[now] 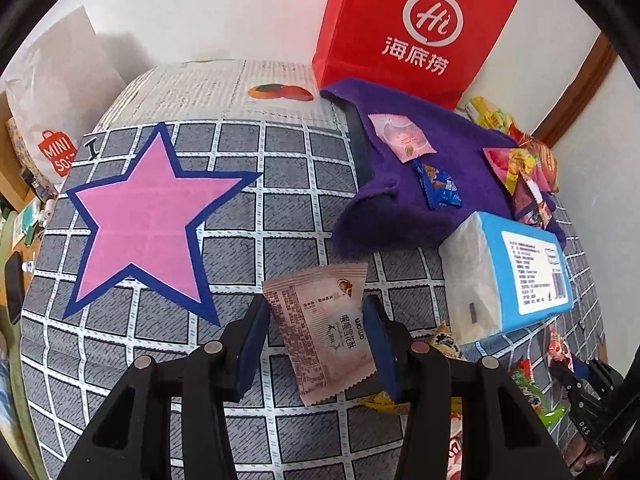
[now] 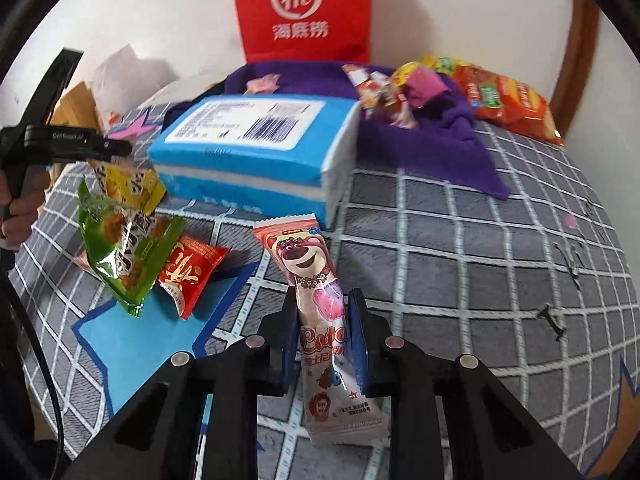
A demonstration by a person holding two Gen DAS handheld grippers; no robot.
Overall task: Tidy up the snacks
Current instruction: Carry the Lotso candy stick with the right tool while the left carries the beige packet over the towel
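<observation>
My left gripper (image 1: 318,314) is shut on a pale pink snack packet (image 1: 324,328), held above the checked bedspread (image 1: 280,200) near a pink star patch (image 1: 148,224). My right gripper (image 2: 322,312) is shut on a long pink bear-print snack packet (image 2: 320,312), held above the bedspread (image 2: 480,260). A purple cloth (image 1: 400,184) at the back carries a pink packet (image 1: 402,138), a blue packet (image 1: 440,188) and a heap of colourful packets (image 1: 524,172); the cloth also shows in the right wrist view (image 2: 460,140). Loose green (image 2: 120,240), yellow (image 2: 128,184) and red (image 2: 192,272) packets lie at left.
A blue tissue pack (image 2: 256,152) lies between the loose snacks and the purple cloth; it also shows in the left wrist view (image 1: 508,276). A red paper bag (image 1: 412,32) stands against the wall. An orange chip bag (image 2: 508,100) lies at back right. A white bag (image 1: 60,100) stands far left.
</observation>
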